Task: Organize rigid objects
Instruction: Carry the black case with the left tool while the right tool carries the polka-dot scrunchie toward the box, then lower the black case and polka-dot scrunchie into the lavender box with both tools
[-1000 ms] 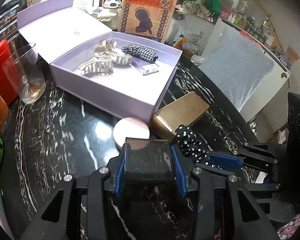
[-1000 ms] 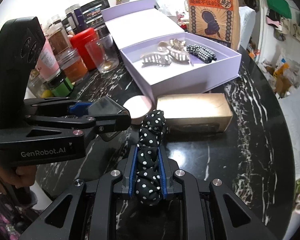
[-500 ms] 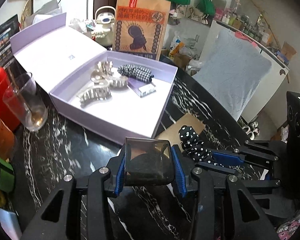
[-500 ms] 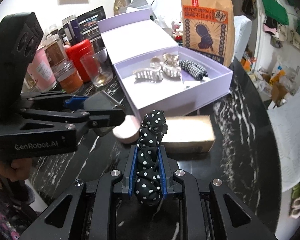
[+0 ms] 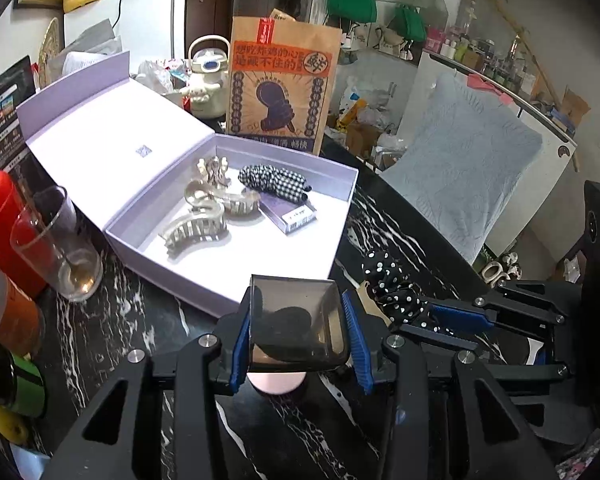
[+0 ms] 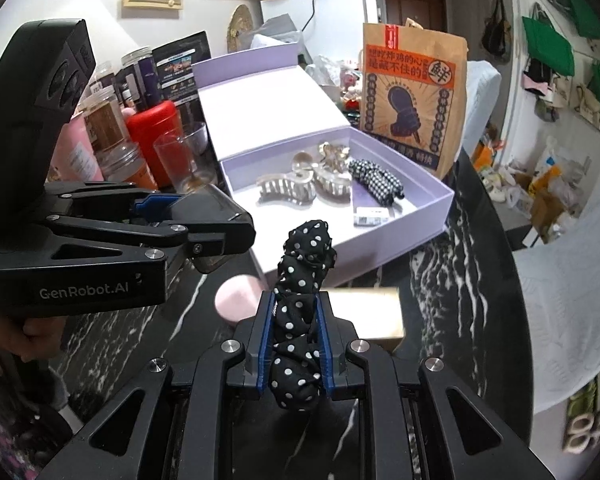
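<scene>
My left gripper (image 5: 296,330) is shut on a smoky translucent square case (image 5: 298,324), held above the black marble table. My right gripper (image 6: 296,344) is shut on a black polka-dot scrunchie (image 6: 304,276), which sticks up past the fingertips. Ahead of both lies an open lilac box (image 5: 342,216) holding hair claws (image 5: 198,230), a checked scrunchie (image 5: 274,180) and a small purple card box (image 5: 290,212). In the right wrist view the left gripper (image 6: 220,228) hangs just left of the lilac box (image 6: 428,220). A pink round compact (image 6: 236,300) and a gold box (image 6: 364,312) lie on the table below.
A drinking glass (image 5: 56,244), a red canister (image 5: 0,224) and several jars crowd the table's left side. A brown paper bag (image 5: 282,88) stands behind the box. The box lid (image 5: 100,148) lies open to the left. A hand (image 6: 24,336) holds the left gripper.
Both grippers have risen with their loads and drawn a little toward the lilac box; the compact and gold box now sit lower, partly hidden behind the fingers.
</scene>
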Action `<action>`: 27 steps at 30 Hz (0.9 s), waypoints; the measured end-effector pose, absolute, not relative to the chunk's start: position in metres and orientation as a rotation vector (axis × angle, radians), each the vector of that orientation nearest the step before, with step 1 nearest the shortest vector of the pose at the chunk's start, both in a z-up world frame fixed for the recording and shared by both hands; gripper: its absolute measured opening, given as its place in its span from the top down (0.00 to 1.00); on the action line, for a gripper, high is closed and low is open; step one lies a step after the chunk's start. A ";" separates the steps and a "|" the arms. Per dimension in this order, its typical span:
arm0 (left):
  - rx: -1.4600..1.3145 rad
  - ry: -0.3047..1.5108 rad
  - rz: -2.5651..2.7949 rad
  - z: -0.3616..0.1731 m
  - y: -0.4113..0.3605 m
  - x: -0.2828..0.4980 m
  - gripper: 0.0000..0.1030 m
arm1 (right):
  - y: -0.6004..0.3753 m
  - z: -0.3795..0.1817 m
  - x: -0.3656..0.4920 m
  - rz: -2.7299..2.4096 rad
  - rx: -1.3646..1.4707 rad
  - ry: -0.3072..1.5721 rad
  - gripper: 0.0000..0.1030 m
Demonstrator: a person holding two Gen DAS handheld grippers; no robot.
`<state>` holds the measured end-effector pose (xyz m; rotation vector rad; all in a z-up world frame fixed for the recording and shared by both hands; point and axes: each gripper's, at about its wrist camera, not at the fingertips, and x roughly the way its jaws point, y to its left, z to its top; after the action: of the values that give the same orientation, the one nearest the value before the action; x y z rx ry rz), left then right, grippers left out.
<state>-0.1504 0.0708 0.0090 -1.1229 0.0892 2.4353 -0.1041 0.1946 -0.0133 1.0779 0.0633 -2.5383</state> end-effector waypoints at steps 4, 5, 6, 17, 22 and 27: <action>-1.108 0.091 2.448 0.013 0.070 -0.156 0.60 | 0.195 -0.008 -0.110 -2.545 1.068 0.064 0.81; -1.103 0.094 2.450 0.015 0.069 -0.157 0.60 | 0.194 -0.007 -0.112 -2.546 1.063 0.068 0.81; -1.099 0.098 2.452 0.016 0.070 -0.158 0.60 | 0.194 -0.005 -0.113 -2.547 1.059 0.072 0.81; -1.045 0.171 2.468 0.028 0.070 -0.180 0.60 | 0.186 0.006 -0.136 -2.538 1.035 0.127 0.81; -1.016 0.191 2.479 0.036 0.069 -0.192 0.60 | 0.184 0.011 -0.149 -2.536 1.026 0.135 0.81; -0.997 0.188 2.476 0.043 0.068 -0.207 0.60 | 0.182 0.016 -0.164 -2.540 1.012 0.147 0.81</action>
<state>-0.2073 0.0678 0.0426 -0.9972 0.1875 2.4762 -0.1639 0.1821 0.0163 1.0123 0.1475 -2.5402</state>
